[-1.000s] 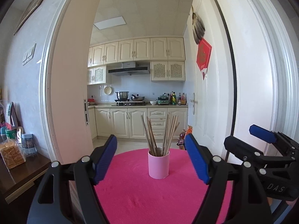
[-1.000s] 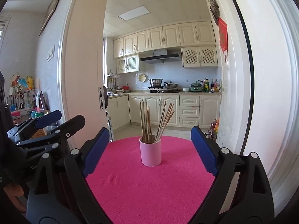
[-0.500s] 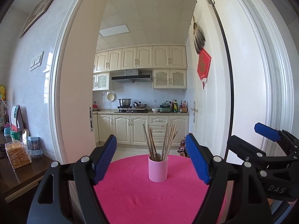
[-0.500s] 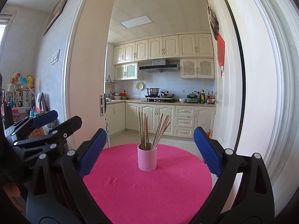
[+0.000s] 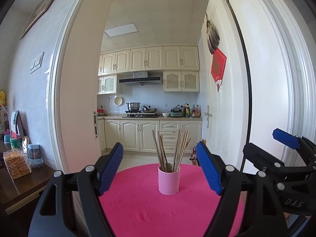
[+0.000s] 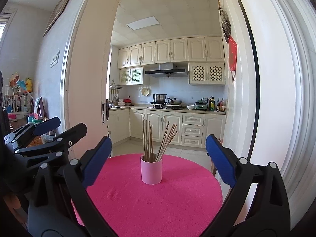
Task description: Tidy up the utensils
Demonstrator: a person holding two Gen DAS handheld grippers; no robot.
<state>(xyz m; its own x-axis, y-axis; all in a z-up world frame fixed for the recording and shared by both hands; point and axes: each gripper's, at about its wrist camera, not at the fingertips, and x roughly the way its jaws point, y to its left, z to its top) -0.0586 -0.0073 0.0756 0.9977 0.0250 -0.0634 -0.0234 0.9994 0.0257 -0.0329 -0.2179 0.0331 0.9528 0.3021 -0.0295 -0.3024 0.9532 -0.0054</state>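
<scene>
Only the left wrist view shows a wrapped loaf of bread (image 5: 16,163) and a jar (image 5: 35,155) on a dark side table (image 5: 23,189) at far left. Moving right, the left gripper (image 5: 159,168) is spread wide and holds nothing; between its blue pads, a pink cup (image 5: 169,179) stands upright on a round pink table (image 5: 158,213), with wooden chopsticks (image 5: 171,150) fanned out inside. At far right, the right gripper (image 5: 284,150) appears from the side.

From the right wrist view, a bookshelf (image 6: 16,102) with toys shows at far left, then the left gripper (image 6: 59,127), then the cup (image 6: 151,172) and chopsticks (image 6: 156,142) between the right gripper (image 6: 158,158) pads, also wide apart and empty. A rack of hanging utensils (image 6: 115,93) is visible only here.
</scene>
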